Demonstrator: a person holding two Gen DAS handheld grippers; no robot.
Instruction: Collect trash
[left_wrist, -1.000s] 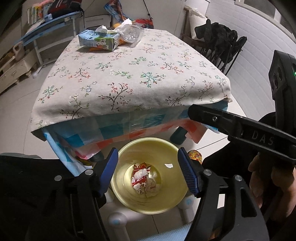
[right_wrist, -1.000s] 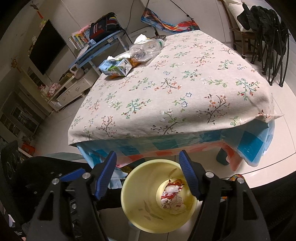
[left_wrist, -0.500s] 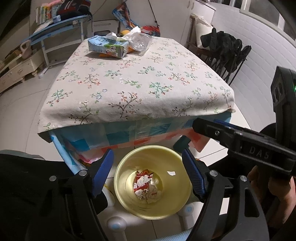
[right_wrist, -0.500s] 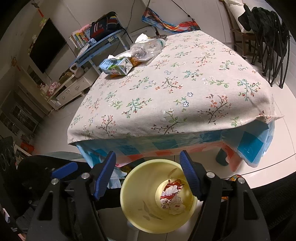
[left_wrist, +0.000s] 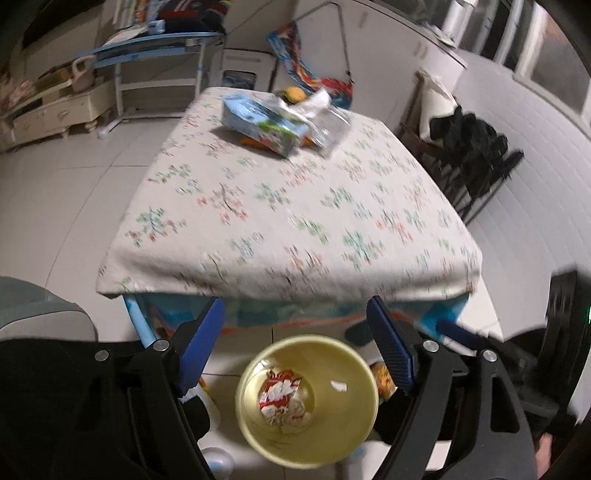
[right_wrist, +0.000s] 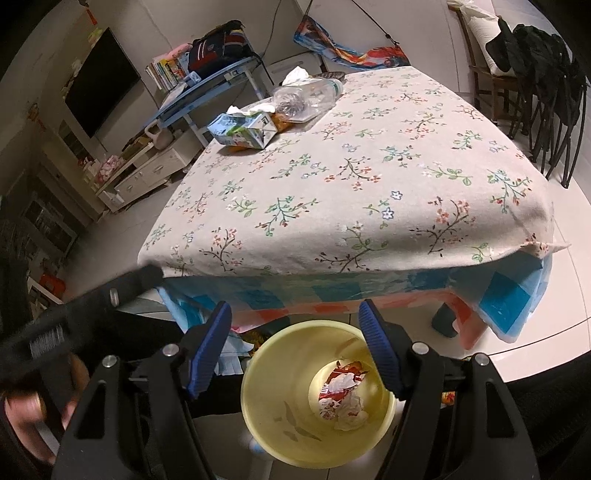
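A yellow bin (left_wrist: 345, 410) (right_wrist: 280, 387) stands on the floor before the table, with a crumpled red-and-white wrapper (left_wrist: 280, 395) (right_wrist: 341, 382) and a white tissue ball (right_wrist: 351, 411) inside. My left gripper (left_wrist: 294, 302) hangs above the bin, its jaws opening with nothing between them. My right gripper (right_wrist: 293, 305) stands open and empty over the same bin. At the table's far end lie a blue carton (left_wrist: 264, 125) (right_wrist: 242, 131), a clear plastic bottle (left_wrist: 327, 125) (right_wrist: 306, 98) and a tissue (right_wrist: 295, 75).
The floral tablecloth (left_wrist: 295, 221) (right_wrist: 369, 177) overhangs the table's near edge. Chairs with black clothes (left_wrist: 476, 147) (right_wrist: 535, 48) stand at the right. A blue desk (left_wrist: 155, 40) and a low cabinet (right_wrist: 144, 173) are at the far left. A snack packet (left_wrist: 382, 373) lies beside the bin.
The left view has swung and pulled back, so the bin sits lower in it, and the left jaws stand wider. The left gripper now shows blurred in the right view. The right gripper has kept still.
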